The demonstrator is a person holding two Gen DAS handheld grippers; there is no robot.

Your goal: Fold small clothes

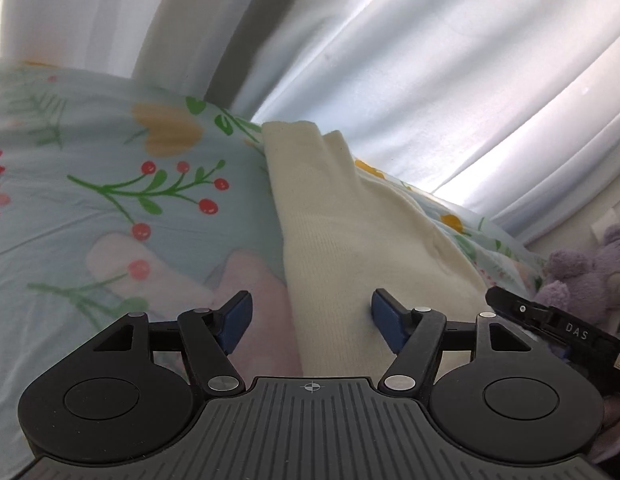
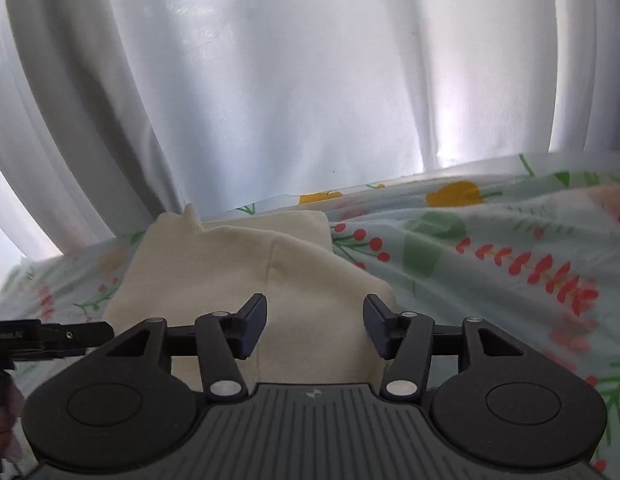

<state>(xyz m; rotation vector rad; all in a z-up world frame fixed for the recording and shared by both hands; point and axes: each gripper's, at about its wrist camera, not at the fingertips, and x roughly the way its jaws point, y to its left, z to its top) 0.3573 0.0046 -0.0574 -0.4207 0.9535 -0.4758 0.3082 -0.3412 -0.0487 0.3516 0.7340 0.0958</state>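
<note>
White curtains (image 2: pixel 294 80) hang in long folds behind a bed whose sheet (image 1: pixel 90 152) is pale blue, printed with red berries, green sprigs and yellow flowers. Two tongs work over it, one in each of the person's hands.

Left tongs (image 1: pixel 311 318): the two blue-padded fingers stand apart, with nothing pinched. The left pad hovers over a pink patch of the sheet print, and the right pad (image 1: pixel 384 320) sits at or against the cream cloth; I cannot tell whether it presses in. Between the fingers runs the left edge of the one garment in sight, a cream knit piece (image 1: pixel 350 224), lying folded on the sheet and stretching away towards the curtains.

Right tongs (image 2: pixel 314 326): these two fingers also stand apart, gripping nothing, and the same cream garment (image 2: pixel 230 264) lies flat on the bed under and between them, with a folded layer showing at its far end.

From each side the other tool pokes in as a black bar: the right one at the left view's right edge (image 1: pixel 550 320), the left one at the right view's left edge (image 2: pixel 50 336).

Beyond the bed's far corner sits one lilac plush toy (image 1: pixel 582 272). At the bottom left of the right view a few fingertips (image 2: pixel 10 420) show.
</note>
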